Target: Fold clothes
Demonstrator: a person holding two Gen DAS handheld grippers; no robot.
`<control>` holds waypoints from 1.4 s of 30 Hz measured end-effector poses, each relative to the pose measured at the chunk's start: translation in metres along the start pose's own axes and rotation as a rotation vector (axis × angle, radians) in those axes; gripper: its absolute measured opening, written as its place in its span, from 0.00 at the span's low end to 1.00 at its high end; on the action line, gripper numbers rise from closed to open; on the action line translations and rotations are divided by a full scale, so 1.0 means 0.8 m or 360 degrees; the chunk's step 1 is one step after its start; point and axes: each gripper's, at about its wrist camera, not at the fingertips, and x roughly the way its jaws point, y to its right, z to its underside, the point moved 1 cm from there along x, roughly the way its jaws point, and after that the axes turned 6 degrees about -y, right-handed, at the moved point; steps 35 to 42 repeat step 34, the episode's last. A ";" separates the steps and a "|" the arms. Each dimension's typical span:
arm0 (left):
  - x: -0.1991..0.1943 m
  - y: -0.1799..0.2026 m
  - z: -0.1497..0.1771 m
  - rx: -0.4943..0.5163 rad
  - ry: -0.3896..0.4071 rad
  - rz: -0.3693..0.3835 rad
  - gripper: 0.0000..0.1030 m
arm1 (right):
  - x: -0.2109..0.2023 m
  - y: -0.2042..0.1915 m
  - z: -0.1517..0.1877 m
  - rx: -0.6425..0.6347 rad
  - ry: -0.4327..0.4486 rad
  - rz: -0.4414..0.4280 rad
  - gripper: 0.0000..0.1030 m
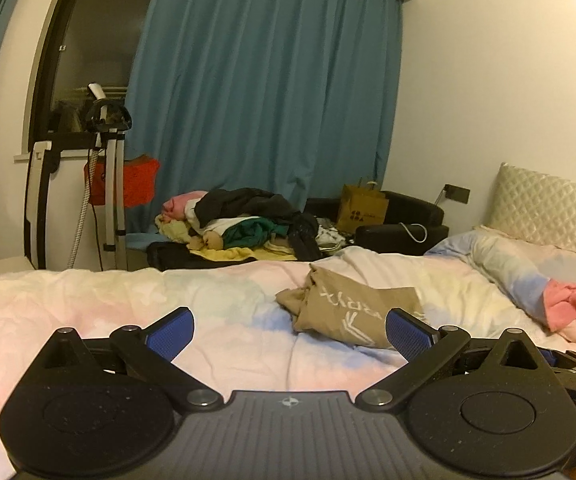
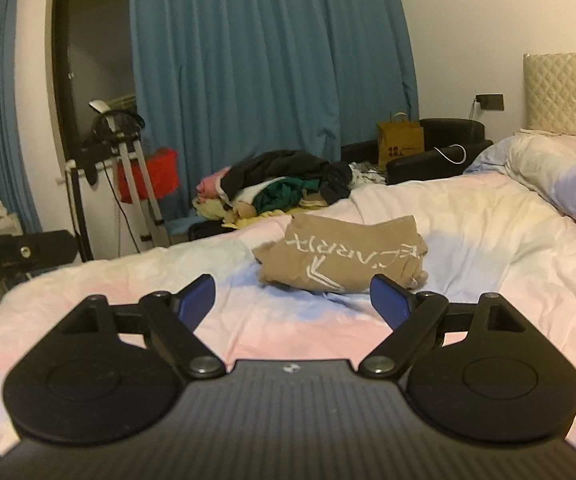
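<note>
2 grippers point(image 1: 290, 330) point(image 2: 292, 300) open, tan shirt point(image 2: 344, 258) folded.

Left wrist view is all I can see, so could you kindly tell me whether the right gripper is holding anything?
Observer: No. The right gripper has its jaws wide apart with nothing between them, above the bedspread.
Operator: Thank you. Is the tan garment in front of it?
Observer: Yes. The tan garment lies folded on the bedspread straight ahead, beyond the jaws and apart from them.
</note>
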 end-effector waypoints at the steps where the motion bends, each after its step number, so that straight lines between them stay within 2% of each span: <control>1: 0.002 -0.002 0.002 -0.0015 -0.0010 -0.0004 1.00 | 0.002 0.001 0.001 0.0006 -0.0006 0.0002 0.83; 14: 0.006 -0.001 0.015 -0.0006 -0.0037 -0.0007 1.00 | -0.006 0.004 0.009 0.0022 0.0036 0.0059 0.83; 23: 0.010 -0.002 0.022 -0.0001 -0.0057 -0.0038 1.00 | 0.002 0.001 0.013 0.0003 -0.0009 0.0078 0.83; 42: 0.015 -0.001 0.029 0.0020 -0.0092 -0.0058 1.00 | 0.000 0.003 0.013 0.0029 -0.0020 0.0056 0.83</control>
